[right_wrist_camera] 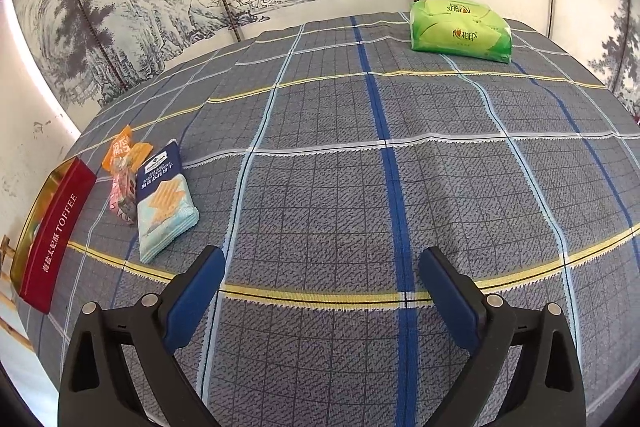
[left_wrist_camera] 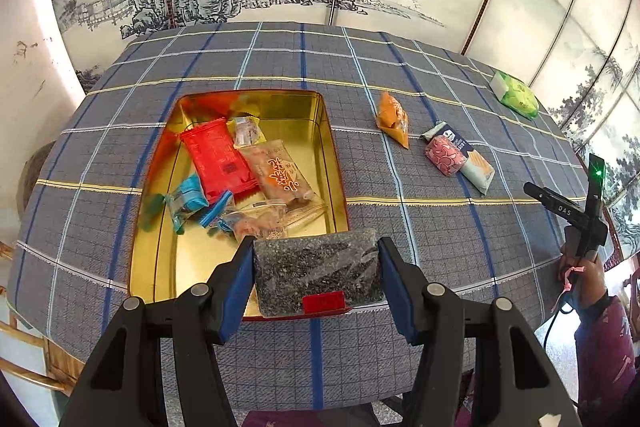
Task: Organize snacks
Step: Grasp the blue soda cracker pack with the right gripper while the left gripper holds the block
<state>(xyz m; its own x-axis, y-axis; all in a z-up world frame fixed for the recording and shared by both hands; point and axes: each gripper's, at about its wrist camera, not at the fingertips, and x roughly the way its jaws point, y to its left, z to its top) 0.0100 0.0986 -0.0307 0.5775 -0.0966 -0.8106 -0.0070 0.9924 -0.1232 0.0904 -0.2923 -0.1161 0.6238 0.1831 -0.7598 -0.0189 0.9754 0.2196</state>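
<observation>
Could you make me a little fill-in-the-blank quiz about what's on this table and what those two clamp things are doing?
1. The left hand-held gripper is shut on a ____ speckled snack bar in clear wrap.
2. The right hand-held gripper holds nothing; its jaws are ____.
3. The long red snack packet lies ____ the gold-lined rectangular tin.
4. The tissue pack at the checked tablecloth's far edge is ____ in colour.

Missing words: dark; open; inside; green

Gold-lined red tin (left_wrist_camera: 168, 187), grey-blue plaid tablecloth (right_wrist_camera: 320, 187), green pack (right_wrist_camera: 460, 31)
</observation>
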